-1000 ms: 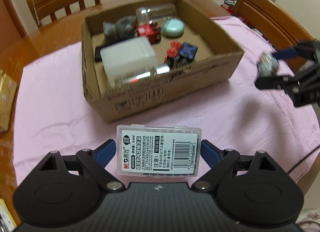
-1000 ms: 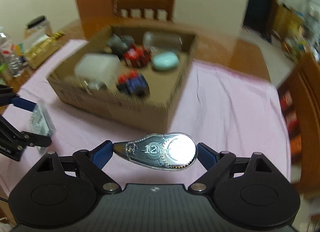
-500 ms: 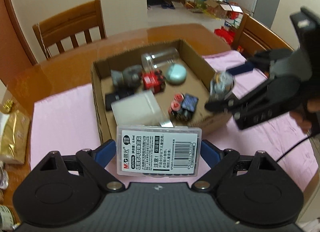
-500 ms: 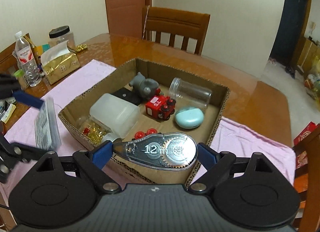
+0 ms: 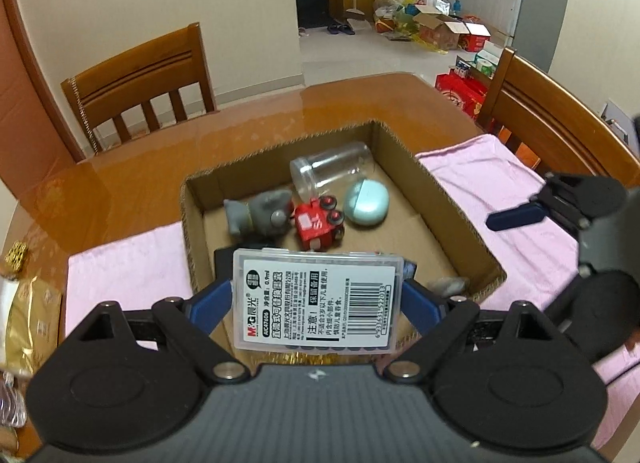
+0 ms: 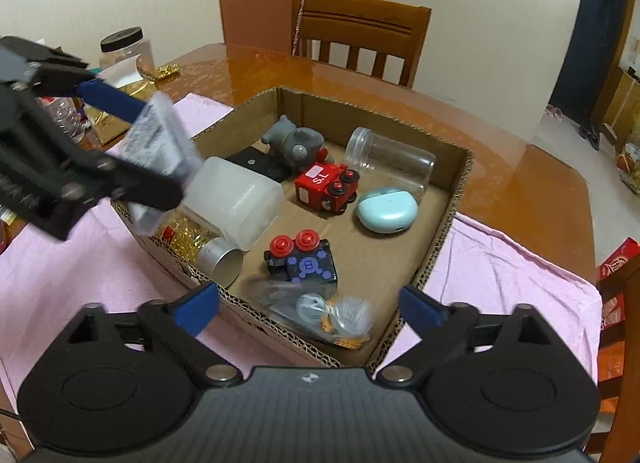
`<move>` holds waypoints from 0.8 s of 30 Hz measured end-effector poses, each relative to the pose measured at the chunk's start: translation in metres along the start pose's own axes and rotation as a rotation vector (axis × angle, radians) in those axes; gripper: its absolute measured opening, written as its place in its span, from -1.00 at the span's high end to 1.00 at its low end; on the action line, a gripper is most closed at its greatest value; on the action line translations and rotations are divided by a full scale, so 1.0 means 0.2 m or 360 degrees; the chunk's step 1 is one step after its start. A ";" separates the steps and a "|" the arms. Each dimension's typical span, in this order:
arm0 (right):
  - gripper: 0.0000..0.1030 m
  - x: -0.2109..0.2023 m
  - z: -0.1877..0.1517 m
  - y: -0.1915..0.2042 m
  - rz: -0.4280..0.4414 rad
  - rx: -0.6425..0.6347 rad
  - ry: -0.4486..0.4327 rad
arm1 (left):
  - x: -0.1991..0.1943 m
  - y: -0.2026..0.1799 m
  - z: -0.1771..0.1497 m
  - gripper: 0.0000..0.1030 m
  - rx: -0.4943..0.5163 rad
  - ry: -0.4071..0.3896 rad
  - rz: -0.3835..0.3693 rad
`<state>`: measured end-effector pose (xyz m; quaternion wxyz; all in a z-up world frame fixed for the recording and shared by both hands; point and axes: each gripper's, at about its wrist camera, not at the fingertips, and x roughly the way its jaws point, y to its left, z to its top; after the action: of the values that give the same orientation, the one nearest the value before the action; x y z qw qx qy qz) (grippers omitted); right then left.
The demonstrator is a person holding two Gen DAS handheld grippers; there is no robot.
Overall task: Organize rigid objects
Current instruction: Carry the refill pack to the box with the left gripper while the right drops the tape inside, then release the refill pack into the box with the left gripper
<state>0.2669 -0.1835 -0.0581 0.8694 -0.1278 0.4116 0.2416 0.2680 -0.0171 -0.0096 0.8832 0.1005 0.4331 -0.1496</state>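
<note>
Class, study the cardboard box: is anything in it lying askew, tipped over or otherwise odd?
Yes. The clear plastic jar lies on its side at the far end of the cardboard box, and the red toy train is tipped over, wheels showing sideways. Nothing looks spilled or broken.

From my left wrist camera, the labelled plastic case (image 5: 318, 299) blocks the near half of the cardboard box (image 5: 448, 203), so I cannot see what lies behind it. Only one blue finger of the right hand-held gripper (image 5: 516, 217) shows there; the rest runs off the right edge. From my right wrist camera, the case (image 6: 160, 131) is smeared with motion blur and its print is unreadable. The clear item (image 6: 332, 315) at the box's near wall is blurred too; I cannot tell whether it rests on the floor of the box. The left hand-held gripper (image 6: 132, 143) is cut by the left edge.
</note>
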 end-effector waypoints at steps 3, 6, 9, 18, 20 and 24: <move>-1.00 -0.04 0.00 0.00 -0.0006 0.0017 -0.0027 | 0.04 -0.02 0.05 -0.75 0.0006 -0.0003 -0.0021; -1.00 -0.08 -0.01 -0.01 -0.0027 0.0050 -0.0048 | 0.08 -0.05 0.10 -0.75 0.0015 -0.0001 -0.0048; -1.00 -0.13 -0.03 -0.01 -0.0033 0.0108 -0.0063 | 0.14 -0.09 0.14 -0.75 0.0017 0.0010 -0.0082; -1.00 -0.23 -0.14 0.01 -0.0091 0.0229 -0.0085 | 0.37 -0.26 0.24 -0.75 0.0082 0.0066 -0.0156; -1.00 -0.25 -0.17 0.00 -0.0108 0.0259 -0.0083 | 0.40 -0.29 0.25 -0.76 0.0096 0.0066 -0.0158; -1.00 -0.28 -0.22 -0.02 -0.0148 0.0318 -0.0074 | 0.43 -0.34 0.26 -0.77 0.0129 0.0100 -0.0141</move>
<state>0.2097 -0.2236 -0.0418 0.8974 -0.0539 0.4070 0.1617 0.3326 -0.1116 -0.0489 0.8568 0.1214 0.4582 -0.2027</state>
